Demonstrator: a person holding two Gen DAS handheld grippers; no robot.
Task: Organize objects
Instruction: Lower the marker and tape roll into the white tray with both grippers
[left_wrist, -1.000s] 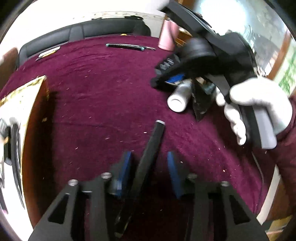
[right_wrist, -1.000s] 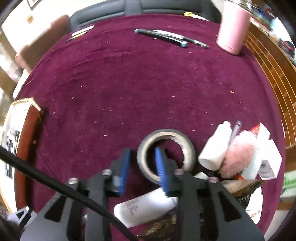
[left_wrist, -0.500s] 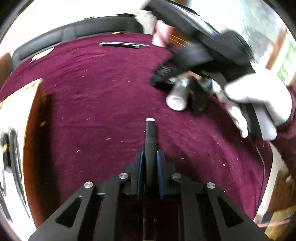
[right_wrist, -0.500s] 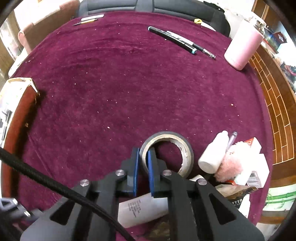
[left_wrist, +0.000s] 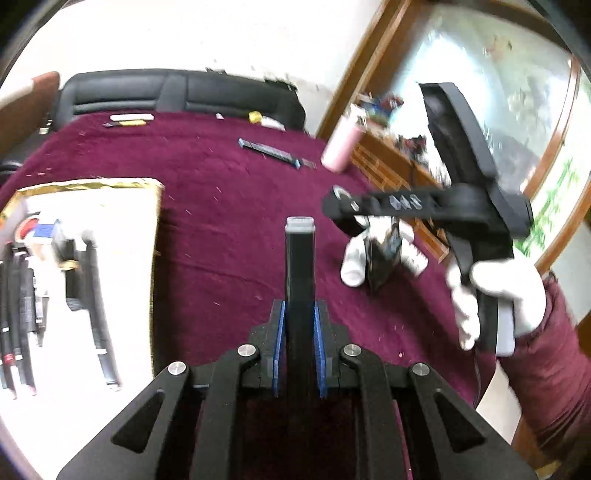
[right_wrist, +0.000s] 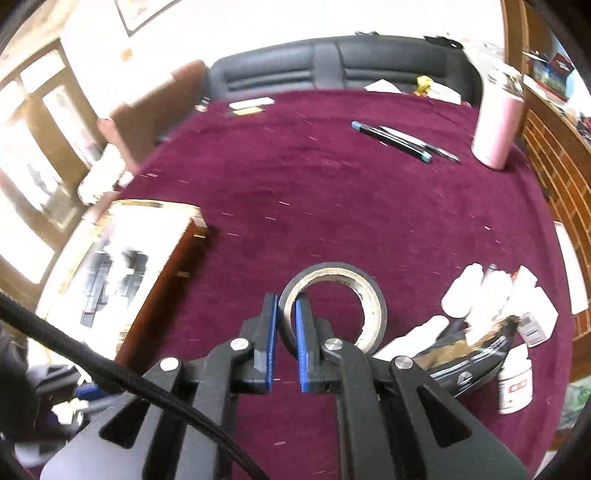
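Left gripper (left_wrist: 299, 332) clamps a black marker (left_wrist: 300, 266), right gripper (right_wrist: 285, 321) pinches the tape roll (right_wrist: 334, 306); carry both level over the gold-rimmed box (right_wrist: 192, 218), then release inside.

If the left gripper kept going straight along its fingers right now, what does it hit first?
Probably just the maroon tablecloth. The left gripper is shut on a black marker, whose tip leads; nothing else lies ahead. The box sits left. Depth is uncertain.

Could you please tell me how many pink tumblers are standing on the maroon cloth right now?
1: the pink tumbler stands upright at the far right edge of the maroon cloth, beyond the pens. None other shows.
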